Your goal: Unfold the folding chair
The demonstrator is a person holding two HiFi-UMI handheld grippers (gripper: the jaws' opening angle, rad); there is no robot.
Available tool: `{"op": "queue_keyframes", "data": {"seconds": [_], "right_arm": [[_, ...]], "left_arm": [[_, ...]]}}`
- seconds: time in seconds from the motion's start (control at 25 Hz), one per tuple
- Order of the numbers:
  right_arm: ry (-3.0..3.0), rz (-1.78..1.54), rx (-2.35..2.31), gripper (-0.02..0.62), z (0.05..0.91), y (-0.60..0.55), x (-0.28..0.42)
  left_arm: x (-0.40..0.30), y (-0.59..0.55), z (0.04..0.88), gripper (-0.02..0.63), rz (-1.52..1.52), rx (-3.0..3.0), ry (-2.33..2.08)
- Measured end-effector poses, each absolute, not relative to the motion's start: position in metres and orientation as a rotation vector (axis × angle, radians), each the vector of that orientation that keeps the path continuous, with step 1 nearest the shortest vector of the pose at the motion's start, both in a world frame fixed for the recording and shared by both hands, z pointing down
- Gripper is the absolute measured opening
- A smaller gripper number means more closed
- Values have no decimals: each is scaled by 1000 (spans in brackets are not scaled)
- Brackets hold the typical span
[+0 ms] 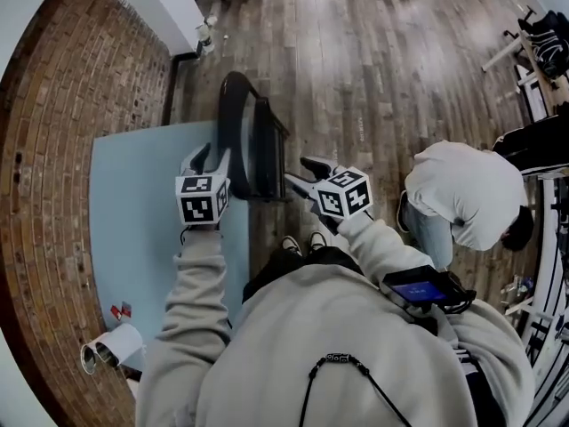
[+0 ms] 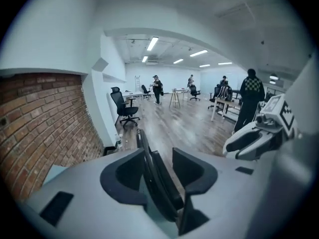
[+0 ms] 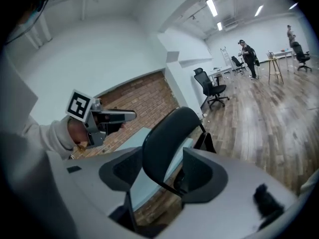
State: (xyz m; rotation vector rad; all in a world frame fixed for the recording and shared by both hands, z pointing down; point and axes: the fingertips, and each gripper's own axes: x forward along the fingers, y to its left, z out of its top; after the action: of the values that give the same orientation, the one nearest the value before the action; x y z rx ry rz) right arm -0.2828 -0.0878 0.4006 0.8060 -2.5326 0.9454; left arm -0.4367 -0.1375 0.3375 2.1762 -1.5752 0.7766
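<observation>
Because the chair stands folded flat and upright where the pale blue mat meets the plank floor, I bring one gripper in from each side of it. The left gripper sits on the mat side with its jaws apart. In the left gripper view the thin black edge of the folded chair runs between the pads, and I judge that neither pad presses on it. The right gripper sits on the floor side with its jaws likewise wide, and its own view shows the curved back panel framed between them, nothing clamped. This placement offers two opposed holds, so that one half can be steadied while the other is drawn away. The back is a smooth, matt, dark shell with rounded corners, carried on slim black tubing, and the seat lies close against it. The wall to the left is rough red brick.
</observation>
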Motion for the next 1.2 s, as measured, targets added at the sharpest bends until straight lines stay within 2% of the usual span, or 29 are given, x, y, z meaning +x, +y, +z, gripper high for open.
{"op": "queue_keyframes", "data": {"seconds": [0.2,0.28,0.52,0.72,0.96,1.04,1.08,1.16,1.2], "right_arm": [[-2345,1070,850,259,489,-110,-316],[-2281,1125,849,268,526,-119,-334],[-2168,1128,869,284,612,-151,-375],[-2030,1117,857,293,683,-163,-391],[-2003,1092,809,298,712,-178,-411],[-1959,1113,815,295,720,-178,-410],[-1946,1151,816,295,722,-179,-410],[-1920,1209,793,295,720,-175,-411],[-1911,1213,771,293,720,-172,-412]], "left_arm": [[-452,-170,396,185,838,2067,-1493],[-455,-178,426,242,820,2015,-1430],[-468,-204,456,246,803,1997,-1369],[-443,-214,481,252,849,1992,-1210],[-430,-211,501,250,834,1900,-1174],[-431,-212,503,233,857,1880,-1183],[-434,-214,504,206,861,1866,-1183],[-442,-215,505,107,842,1837,-1178],[-446,-214,505,110,834,1827,-1180]]}}
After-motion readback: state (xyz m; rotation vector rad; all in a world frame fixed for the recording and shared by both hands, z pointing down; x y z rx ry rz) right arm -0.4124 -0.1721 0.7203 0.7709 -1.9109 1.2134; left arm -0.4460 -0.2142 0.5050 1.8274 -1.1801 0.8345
